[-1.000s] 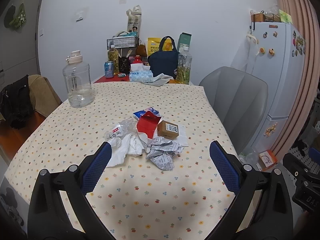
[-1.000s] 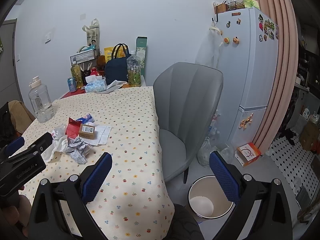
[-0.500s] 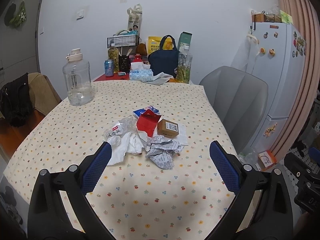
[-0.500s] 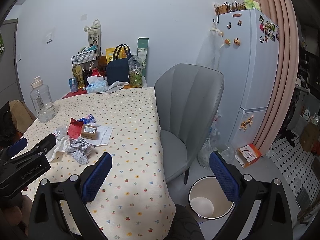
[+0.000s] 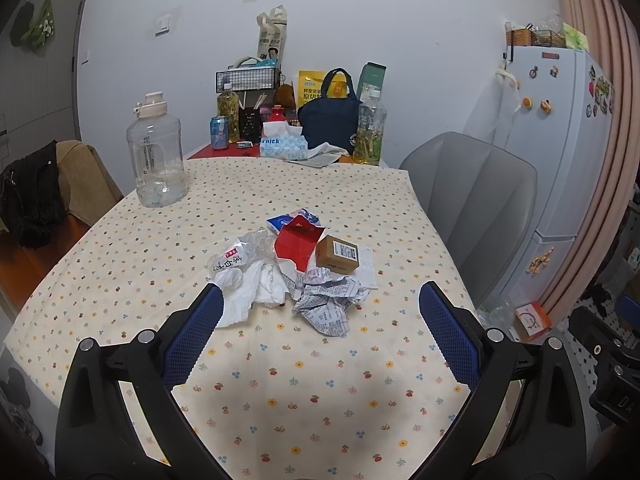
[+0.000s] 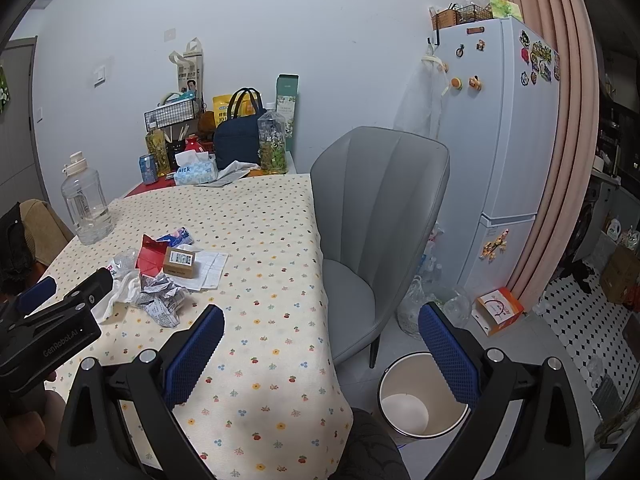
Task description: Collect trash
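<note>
A heap of trash lies mid-table: crumpled printed paper [image 5: 330,304], white tissue [image 5: 256,288], a torn red carton [image 5: 298,242], a small brown box [image 5: 337,255], a clear plastic wrapper [image 5: 240,254] and a blue packet [image 5: 286,220]. The heap also shows in the right wrist view [image 6: 160,276]. My left gripper [image 5: 318,308] is open and empty just short of the heap. My right gripper [image 6: 320,324] is open and empty over the table's right edge. A white trash bin [image 6: 420,396] stands on the floor beside the table.
A big clear water jug [image 5: 158,160] stands at the left. Bottles, a can, a tissue box [image 5: 284,146] and a navy bag [image 5: 330,124] crowd the far end. A grey chair [image 6: 380,216] and a white fridge [image 6: 504,140] are on the right.
The left gripper has moved a little forward toward the trash heap. The right gripper has barely shifted. Both stay open.
</note>
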